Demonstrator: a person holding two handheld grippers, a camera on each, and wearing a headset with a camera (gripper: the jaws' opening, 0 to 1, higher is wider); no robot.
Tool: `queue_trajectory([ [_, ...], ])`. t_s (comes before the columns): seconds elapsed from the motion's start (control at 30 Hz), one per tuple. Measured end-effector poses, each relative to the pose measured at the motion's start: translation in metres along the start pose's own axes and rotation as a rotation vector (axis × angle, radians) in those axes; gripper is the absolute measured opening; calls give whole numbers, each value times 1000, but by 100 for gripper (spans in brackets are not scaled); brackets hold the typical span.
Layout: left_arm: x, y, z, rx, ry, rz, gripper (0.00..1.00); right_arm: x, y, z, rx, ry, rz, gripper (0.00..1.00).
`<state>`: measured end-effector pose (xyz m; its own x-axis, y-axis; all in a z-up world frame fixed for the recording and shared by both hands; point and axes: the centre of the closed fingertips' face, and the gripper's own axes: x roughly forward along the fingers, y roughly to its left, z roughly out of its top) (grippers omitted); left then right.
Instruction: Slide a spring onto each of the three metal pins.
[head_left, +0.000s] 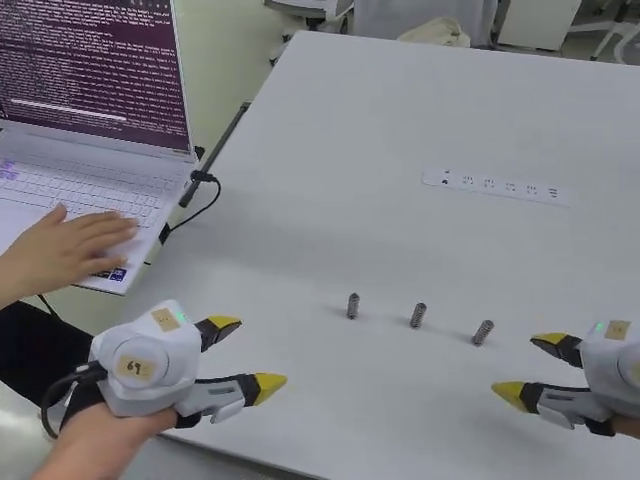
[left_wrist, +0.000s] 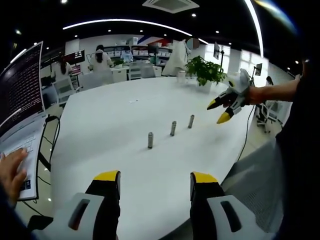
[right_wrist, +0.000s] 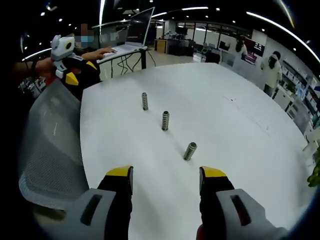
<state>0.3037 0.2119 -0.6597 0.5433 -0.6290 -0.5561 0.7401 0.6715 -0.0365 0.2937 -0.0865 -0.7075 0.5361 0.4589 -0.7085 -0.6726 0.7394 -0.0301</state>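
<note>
Your left gripper (head_left: 248, 352) and right gripper (head_left: 527, 365) hover, jaws apart and empty, flanking three springs (head_left: 418, 315) standing upright in a row on the table (head_left: 400, 120). A power strip (head_left: 497, 186) lies beyond them, well apart, and a hand (head_left: 65, 250) rests on the laptop (head_left: 90, 80).

Springs (head_left: 353, 306) (head_left: 418, 316) (head_left: 483, 332): three, upright in a row at 6 o'clock in the head view.
Grippers: two, the left gripper (head_left: 249, 352) at 7 o'clock and the right gripper (head_left: 527, 365) at 4 o'clock.
Yellow-tipped jaws: two on each gripper, four in all.
Laptop (head_left: 90, 120): one, at 10 o'clock.
Bare hand (head_left: 65, 250): one, on the laptop's keys.
Power strip (head_left: 497, 186): one, at 2 o'clock.
Table (head_left: 400, 110): one.
Potted plant (left_wrist: 205, 72): one, at 1 o'clock in the left gripper view.
</note>
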Motion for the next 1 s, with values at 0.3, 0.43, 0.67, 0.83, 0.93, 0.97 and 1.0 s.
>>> queue_trajectory([
  [0.3,3,-5,4,3,-6,-7,52,-10,28,-10,115,-52,-11,56],
  [0.43,4,-7,6,7,-10,-12,52,-14,35,-16,149,-62,-18,58],
  [0.67,6,-11,7,14,-10,-22,52,-18,37,-22,179,-66,-25,62],
  [0.83,8,-15,5,16,-7,-31,53,-19,40,-24,190,-69,-24,65],
  [0.93,9,-16,5,15,-8,-33,53,-19,44,-24,193,-67,-15,65],
  [0.97,9,-16,5,14,-9,-33,53,-18,44,-25,194,-67,-13,66],
  [1.0,10,-17,5,14,-9,-34,53,-18,46,-26,196,-65,-7,66],
])
